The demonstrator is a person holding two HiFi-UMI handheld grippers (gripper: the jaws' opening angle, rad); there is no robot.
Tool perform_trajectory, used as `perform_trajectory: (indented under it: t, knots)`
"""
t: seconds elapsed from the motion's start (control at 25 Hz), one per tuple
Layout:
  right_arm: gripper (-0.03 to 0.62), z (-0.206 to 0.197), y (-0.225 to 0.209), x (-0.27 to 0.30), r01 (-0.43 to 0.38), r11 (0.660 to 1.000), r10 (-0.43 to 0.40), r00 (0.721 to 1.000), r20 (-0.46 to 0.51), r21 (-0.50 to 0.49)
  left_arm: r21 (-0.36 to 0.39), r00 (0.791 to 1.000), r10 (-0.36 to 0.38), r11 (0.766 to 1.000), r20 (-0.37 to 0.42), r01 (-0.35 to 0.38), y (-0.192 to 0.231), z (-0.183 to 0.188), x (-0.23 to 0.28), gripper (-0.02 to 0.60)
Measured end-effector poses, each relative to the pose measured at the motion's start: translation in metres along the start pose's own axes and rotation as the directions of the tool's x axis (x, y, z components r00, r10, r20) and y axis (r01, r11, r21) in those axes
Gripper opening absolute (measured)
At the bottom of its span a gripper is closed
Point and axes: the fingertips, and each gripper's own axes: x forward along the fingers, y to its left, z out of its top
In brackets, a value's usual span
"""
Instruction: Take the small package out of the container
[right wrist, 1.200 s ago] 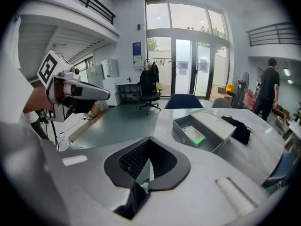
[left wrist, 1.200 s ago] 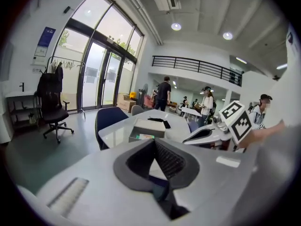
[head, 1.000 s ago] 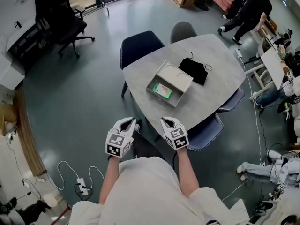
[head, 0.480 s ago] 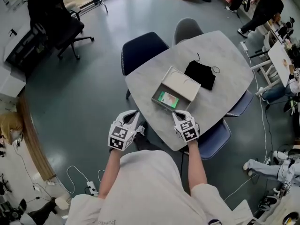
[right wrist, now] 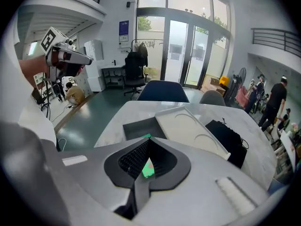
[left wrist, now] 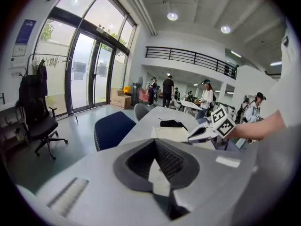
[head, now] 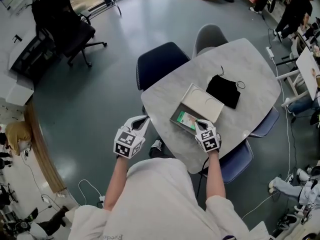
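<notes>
Package: the small package (head: 188,119) lies in the open container (head: 204,103), centre-right of the head view.
Right: my right gripper (head: 201,124) is clenched and empty, poised at its near edge, I judge for reaching in.
Left: my left gripper (head: 141,121) is clenched, empty, held aside.

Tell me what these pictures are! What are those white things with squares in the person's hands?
A person wears a camera on the head and holds a grabbing tool in each hand: the left gripper and the right gripper. The top-down picture is from the head camera; the other two come from cameras riding on each tool, looking along its jaws. On the grey table lies an open container with a small green package inside, and a black pouch beside it. Both tools' jaws are shut, holding nothing.
</notes>
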Motion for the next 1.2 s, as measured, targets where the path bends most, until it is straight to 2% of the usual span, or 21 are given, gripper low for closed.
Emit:
perform_trajectory:
  t: [0.52, 0.64, 0.88, 1.12, 1.2]
  knots:
    - [0.008, -0.026, 0.005, 0.062, -0.135, 0.988, 0.12, 0.976, -0.183, -0.07, 0.068, 0.989, -0.083, 0.993, -0.125, 0.092, 0.012, -0.006, 0.038, 0.052]
    - [0.083, -0.036, 0.017, 0.072, -0.21, 0.975, 0.188, 0.955, -0.228, -0.075, 0.09, 0.983, -0.11, 0.988, -0.149, 0.124, 0.009, -0.006, 0.052, 0.052]
    - [0.167, -0.05, 0.027, 0.085, -0.302, 0.948, 0.264, 0.922, -0.284, -0.097, 0.118, 0.968, -0.159, 0.976, -0.195, 0.184, 0.007, -0.006, 0.077, 0.052]
    - [0.238, -0.056, 0.021, 0.09, -0.291, 0.946, 0.235, 0.919, -0.316, -0.143, 0.123, 0.956, -0.191, 0.967, -0.222, 0.221, 0.003, -0.01, 0.096, 0.052]
    - [0.281, -0.058, 0.02, 0.095, -0.278, 0.948, 0.214, 0.918, -0.334, -0.158, 0.113, 0.954, -0.198, 0.967, -0.224, 0.227, 0.001, -0.011, 0.101, 0.052]
